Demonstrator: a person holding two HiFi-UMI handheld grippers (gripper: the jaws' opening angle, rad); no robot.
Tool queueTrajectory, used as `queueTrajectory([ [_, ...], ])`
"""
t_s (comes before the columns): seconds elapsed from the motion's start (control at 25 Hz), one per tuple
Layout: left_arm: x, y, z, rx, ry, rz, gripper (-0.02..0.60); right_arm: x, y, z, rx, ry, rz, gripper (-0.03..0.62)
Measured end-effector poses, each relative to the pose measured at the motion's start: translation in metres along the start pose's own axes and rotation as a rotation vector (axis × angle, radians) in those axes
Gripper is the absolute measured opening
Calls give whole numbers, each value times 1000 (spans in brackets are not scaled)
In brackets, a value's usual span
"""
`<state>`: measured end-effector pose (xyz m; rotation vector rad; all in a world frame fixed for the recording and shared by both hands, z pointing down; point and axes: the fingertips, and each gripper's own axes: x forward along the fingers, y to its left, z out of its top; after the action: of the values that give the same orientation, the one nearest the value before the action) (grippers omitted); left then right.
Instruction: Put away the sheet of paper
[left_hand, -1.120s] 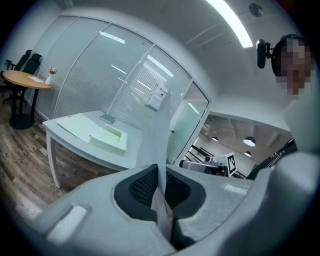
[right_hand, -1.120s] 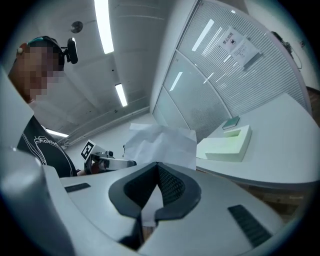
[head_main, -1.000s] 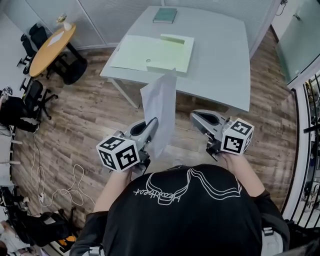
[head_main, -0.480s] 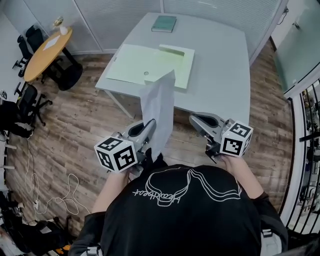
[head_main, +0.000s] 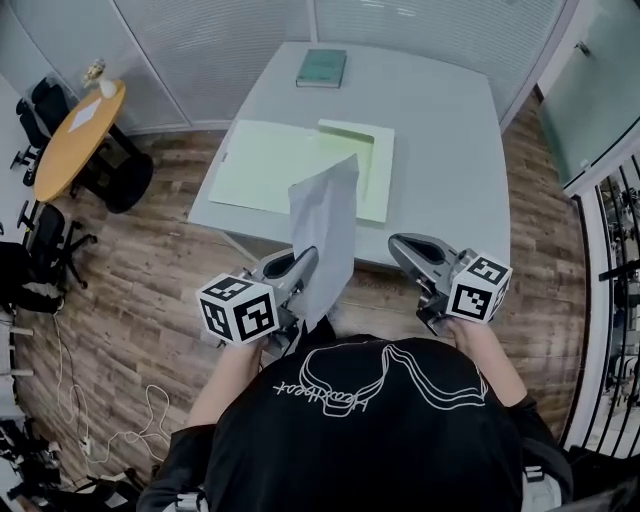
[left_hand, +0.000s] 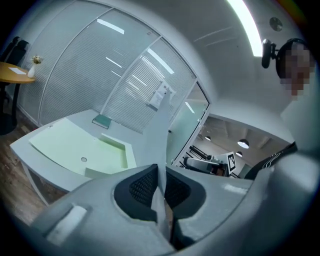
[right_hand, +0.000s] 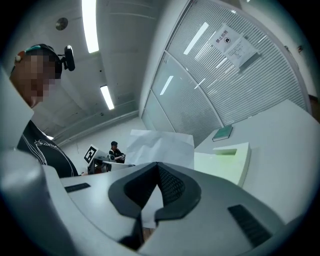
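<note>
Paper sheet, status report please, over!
Left gripper shut on sheet of paper, held upright. Right gripper shut, empty. Green folder open on table ahead; nothing seen in the way.

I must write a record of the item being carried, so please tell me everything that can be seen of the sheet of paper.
The sheet of paper is plain, thin and white, greyish in the shade, with no print visible. It stands nearly upright on edge, slightly bowed, with one upper corner pointing up. The left claw is shut on its lower edge, pads pressing both faces. It is held in the air near the front edge of the grey table and touches nothing else; the right claw is apart from it.
</note>
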<state>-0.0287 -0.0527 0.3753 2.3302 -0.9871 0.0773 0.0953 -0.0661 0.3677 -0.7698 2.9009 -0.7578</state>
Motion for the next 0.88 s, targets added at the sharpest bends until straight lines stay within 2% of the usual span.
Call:
queueTrajectory([
  [0.24,10,43,38,38,34,-34,12,49,-23,14,32,-14,-42,8],
  [0.48,10,105,87,51,43,-39,12,113,-38,38,31,-16,-41,8],
  [0.88,14,178,121,91,117,-66,12,169,-66,40,72,-34,-93,9],
])
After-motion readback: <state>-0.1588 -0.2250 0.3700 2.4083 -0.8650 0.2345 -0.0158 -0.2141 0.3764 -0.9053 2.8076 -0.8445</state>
